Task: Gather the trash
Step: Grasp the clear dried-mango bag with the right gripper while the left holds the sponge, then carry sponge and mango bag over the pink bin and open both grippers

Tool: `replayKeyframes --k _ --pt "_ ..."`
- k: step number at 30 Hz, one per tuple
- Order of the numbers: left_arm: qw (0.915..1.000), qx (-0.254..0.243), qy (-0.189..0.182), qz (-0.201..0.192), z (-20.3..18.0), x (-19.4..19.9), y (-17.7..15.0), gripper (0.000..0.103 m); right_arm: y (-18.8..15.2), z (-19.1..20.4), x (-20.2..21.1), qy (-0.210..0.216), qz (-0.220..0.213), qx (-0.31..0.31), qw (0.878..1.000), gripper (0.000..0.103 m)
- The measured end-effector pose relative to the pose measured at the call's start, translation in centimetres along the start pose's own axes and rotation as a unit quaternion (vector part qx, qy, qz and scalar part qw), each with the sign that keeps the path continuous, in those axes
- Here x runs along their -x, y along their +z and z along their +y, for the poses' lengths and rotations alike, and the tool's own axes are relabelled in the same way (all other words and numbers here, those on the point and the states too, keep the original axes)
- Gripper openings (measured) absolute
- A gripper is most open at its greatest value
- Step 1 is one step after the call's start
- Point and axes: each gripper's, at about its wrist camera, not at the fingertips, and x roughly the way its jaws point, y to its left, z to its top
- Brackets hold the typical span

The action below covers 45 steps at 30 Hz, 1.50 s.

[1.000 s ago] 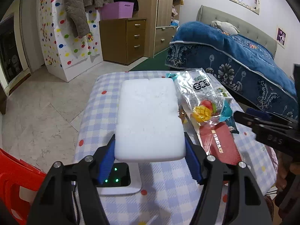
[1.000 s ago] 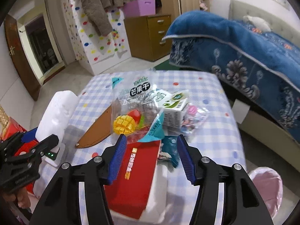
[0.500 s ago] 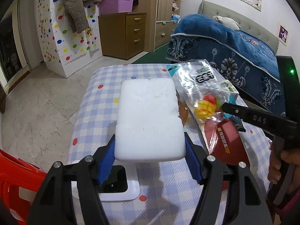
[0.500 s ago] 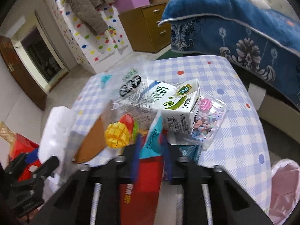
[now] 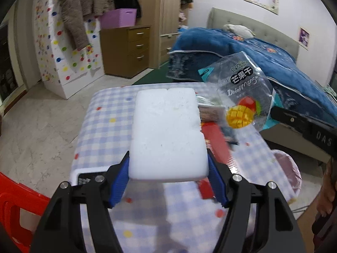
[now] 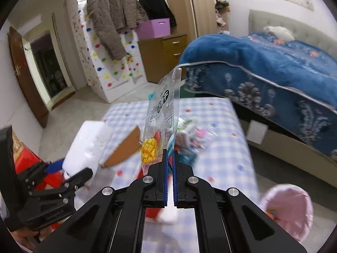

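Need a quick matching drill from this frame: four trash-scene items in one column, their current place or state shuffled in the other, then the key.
Items:
1. white foam block
2. dried mango bag
3. pink-lined bin
4. red packet

States:
A. on the floor beside the table
B. clamped between the left gripper fingers
C. lying flat on the checked tablecloth
D. lifted off the table, pinched at its edge by the right gripper

Pairs: 1-B, 2-D, 3-A, 4-C
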Motion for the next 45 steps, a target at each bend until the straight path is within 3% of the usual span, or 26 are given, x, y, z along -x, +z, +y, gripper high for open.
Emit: replayKeyframes --k 12,25,34,42,44,45 --pt "0.9945 -0.079 -0.068 -0.005 -10.6 0.4 -1.9 0.065 -5.2 -6.6 5.4 -0.080 0.003 -0.040 0.996 0.003" --pt "0.9768 -0.165 -0.136 0.009 -21.5 -2.2 -2.8 0.066 -10.6 -15.9 10.0 -0.178 0.013 -0.114 0.977 0.003" --pt "0.9605 -0.212 -0.176 0.040 -28.8 -5.6 -3.2 0.066 -14.5 -22.3 10.1 -0.228 0.050 -0.173 0.957 0.003" --pt "0.9472 -0.236 -0.208 0.059 -33.6 -8.3 -3.4 0.068 -15.9 -26.2 8.5 -0.251 0.078 -0.200 0.944 0.004" --pt "0.9451 -0.240 -0.213 0.062 -34.4 -8.8 -3.3 0.071 -16.0 -27.0 8.1 -0.253 0.079 -0.206 0.942 0.006" --pt "0.9443 -0.241 -0.215 0.063 -34.6 -8.9 -3.3 0.077 -16.0 -27.5 7.7 -0.257 0.081 -0.208 0.940 0.006"
